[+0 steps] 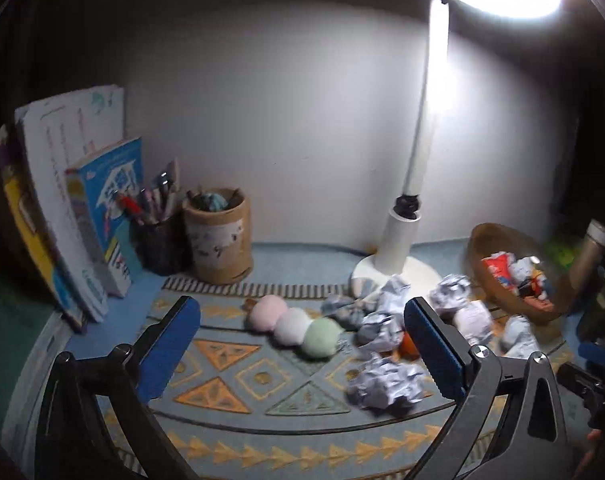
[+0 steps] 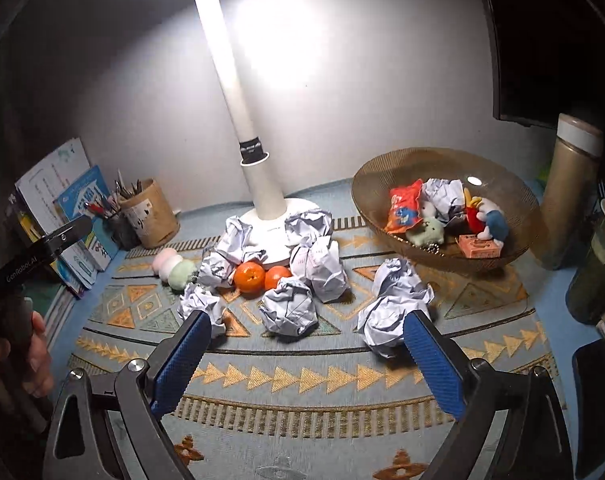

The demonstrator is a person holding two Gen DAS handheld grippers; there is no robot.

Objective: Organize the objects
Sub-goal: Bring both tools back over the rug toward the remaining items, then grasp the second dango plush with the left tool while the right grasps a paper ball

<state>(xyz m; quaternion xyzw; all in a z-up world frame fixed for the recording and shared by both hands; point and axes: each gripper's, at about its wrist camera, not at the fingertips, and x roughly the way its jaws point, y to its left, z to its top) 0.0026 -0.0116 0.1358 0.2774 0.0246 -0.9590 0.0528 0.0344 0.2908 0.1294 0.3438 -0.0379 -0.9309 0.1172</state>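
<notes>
We found both the left gripper (image 1: 302, 332) and right gripper (image 2: 307, 342) with jaws spread wide, nothing between them. Crumpled paper balls (image 2: 288, 312) lay just ahead of the right jaws, two oranges (image 2: 249, 277) beyond. Closing low risked snagging the patterned mat (image 2: 302, 376) on the counter, or nudging an orange rolling.
</notes>
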